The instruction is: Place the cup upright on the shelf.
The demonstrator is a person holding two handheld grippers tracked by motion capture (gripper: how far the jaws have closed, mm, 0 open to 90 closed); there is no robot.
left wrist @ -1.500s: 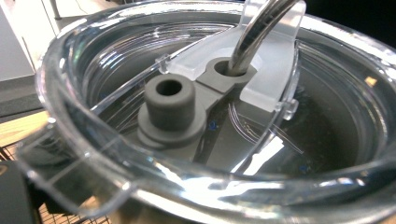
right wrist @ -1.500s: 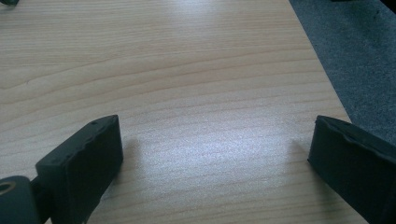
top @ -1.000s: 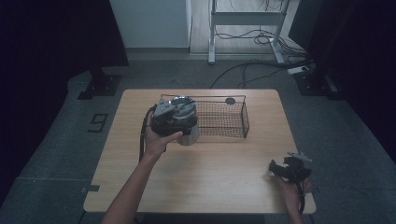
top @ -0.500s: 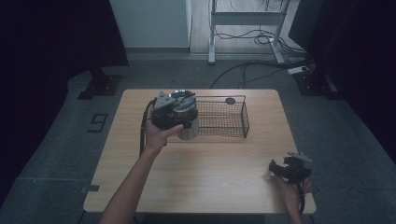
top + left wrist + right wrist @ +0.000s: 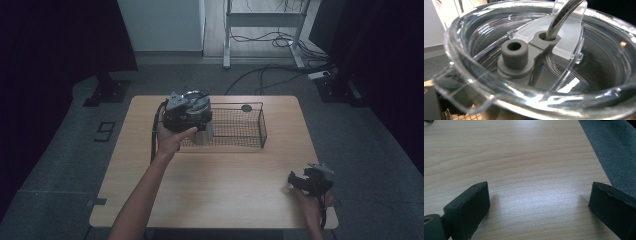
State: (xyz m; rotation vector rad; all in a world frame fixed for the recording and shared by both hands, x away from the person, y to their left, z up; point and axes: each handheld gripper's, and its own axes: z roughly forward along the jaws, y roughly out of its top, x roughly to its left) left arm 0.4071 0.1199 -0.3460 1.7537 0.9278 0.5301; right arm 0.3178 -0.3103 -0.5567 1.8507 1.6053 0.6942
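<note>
A steel tumbler [image 5: 202, 134] with a clear plastic lid [image 5: 524, 57] and a metal straw [image 5: 564, 15] hangs at the left end of the black wire basket [image 5: 245, 127]. My left gripper [image 5: 186, 111] sits right on top of it and is shut on the tumbler; its jaws are hidden behind the lid in the left gripper view. My right gripper [image 5: 539, 202] rests low over the wooden table [image 5: 225, 175] near the front right corner, also seen as my right gripper [image 5: 300, 180] in the high view. It is open with bare wood between its jaws.
A small black round object [image 5: 246, 108] lies on the table behind the basket. The table's right edge [image 5: 596, 157] runs close beside my right gripper, with grey carpet beyond. A desk frame and cables stand on the floor at the back.
My left gripper and the tumbler have moved away from the person, rising along the basket's left end. The right gripper has stayed put.
</note>
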